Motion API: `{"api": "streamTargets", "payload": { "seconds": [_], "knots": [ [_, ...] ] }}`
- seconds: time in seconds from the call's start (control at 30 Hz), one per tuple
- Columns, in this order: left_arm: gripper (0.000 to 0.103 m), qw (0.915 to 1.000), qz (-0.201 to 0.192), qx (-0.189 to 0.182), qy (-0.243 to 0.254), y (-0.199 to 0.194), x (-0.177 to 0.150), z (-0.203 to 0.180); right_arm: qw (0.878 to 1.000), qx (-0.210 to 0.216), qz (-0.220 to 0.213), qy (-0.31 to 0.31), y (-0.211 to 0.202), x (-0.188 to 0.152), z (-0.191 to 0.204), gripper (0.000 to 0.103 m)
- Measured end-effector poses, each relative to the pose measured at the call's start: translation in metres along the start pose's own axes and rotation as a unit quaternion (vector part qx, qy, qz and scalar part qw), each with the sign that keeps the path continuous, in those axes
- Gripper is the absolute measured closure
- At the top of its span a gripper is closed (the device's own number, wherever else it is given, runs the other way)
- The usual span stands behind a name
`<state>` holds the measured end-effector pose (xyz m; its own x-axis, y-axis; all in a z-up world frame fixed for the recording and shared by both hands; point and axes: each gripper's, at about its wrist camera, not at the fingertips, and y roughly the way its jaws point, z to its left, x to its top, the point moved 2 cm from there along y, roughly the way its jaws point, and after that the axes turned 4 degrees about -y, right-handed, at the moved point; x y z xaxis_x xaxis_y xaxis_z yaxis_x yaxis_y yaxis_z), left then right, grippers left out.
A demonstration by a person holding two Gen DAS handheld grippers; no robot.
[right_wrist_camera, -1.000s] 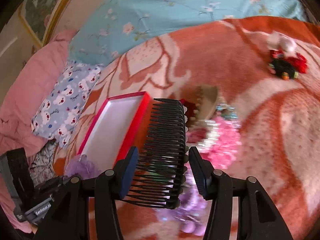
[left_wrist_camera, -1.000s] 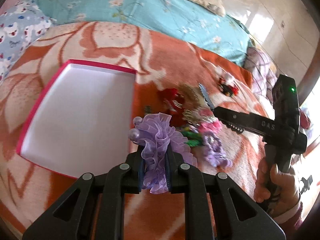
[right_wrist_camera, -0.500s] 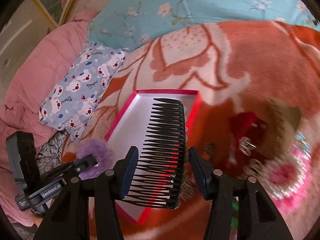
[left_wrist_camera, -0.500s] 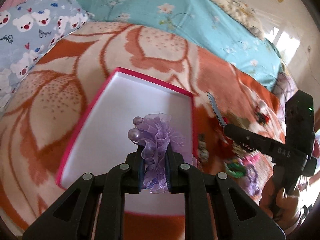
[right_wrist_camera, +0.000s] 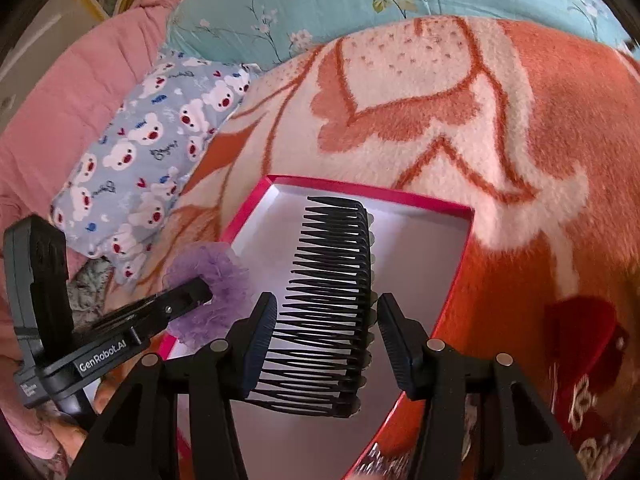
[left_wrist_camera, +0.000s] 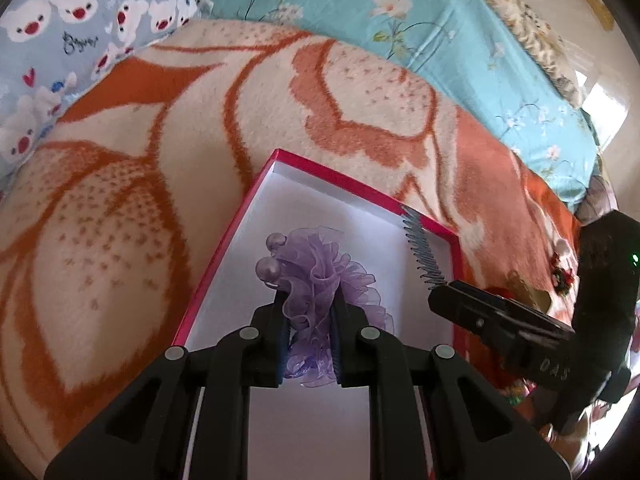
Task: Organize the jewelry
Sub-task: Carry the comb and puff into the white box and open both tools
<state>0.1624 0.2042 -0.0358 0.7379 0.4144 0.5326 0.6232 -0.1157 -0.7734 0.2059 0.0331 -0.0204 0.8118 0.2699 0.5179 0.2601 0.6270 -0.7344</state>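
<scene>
My left gripper is shut on a purple ruffled scrunchie with pearl beads, held over the white inside of a pink-rimmed box. My right gripper holds a black hair comb over the same box; its jaws look spread, with a gap on the comb's right side. The right gripper with the comb shows at the right of the left wrist view. The left gripper with the scrunchie shows at the left of the right wrist view.
The box lies on an orange and cream blanket on a bed. A bear-print pillow and a teal floral quilt lie behind. Other hair accessories and a red item lie right of the box.
Both grippers have moved left from the pile of accessories to above the box, carrying the scrunchie and the comb. The box now fills the view below both.
</scene>
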Motion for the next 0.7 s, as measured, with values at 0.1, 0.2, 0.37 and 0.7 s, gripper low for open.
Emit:
{"api": "streamTargets", "payload": {
  "seconds": [0.1,0.2,0.37,0.7],
  "knots": [
    [0.089,0.9999,0.009,0.005,-0.007,0.012,0.005,0.004,1.000,-0.019,0.007,-0.013,0.014,0.004,-0.002,0.050],
    [0.089,0.9997,0.017,0.010,-0.011,0.020,0.007,0.007,0.999,-0.029,0.015,-0.022,0.023,0.004,-0.003,0.050],
    [0.088,0.9987,0.043,0.020,-0.019,0.035,0.008,0.013,0.998,-0.038,0.026,-0.035,0.034,0.000,0.000,0.050],
    [0.075,0.9981,0.051,0.030,-0.015,0.035,0.010,0.012,0.999,-0.021,0.026,-0.030,0.037,0.002,0.001,0.038]
  ]
}}
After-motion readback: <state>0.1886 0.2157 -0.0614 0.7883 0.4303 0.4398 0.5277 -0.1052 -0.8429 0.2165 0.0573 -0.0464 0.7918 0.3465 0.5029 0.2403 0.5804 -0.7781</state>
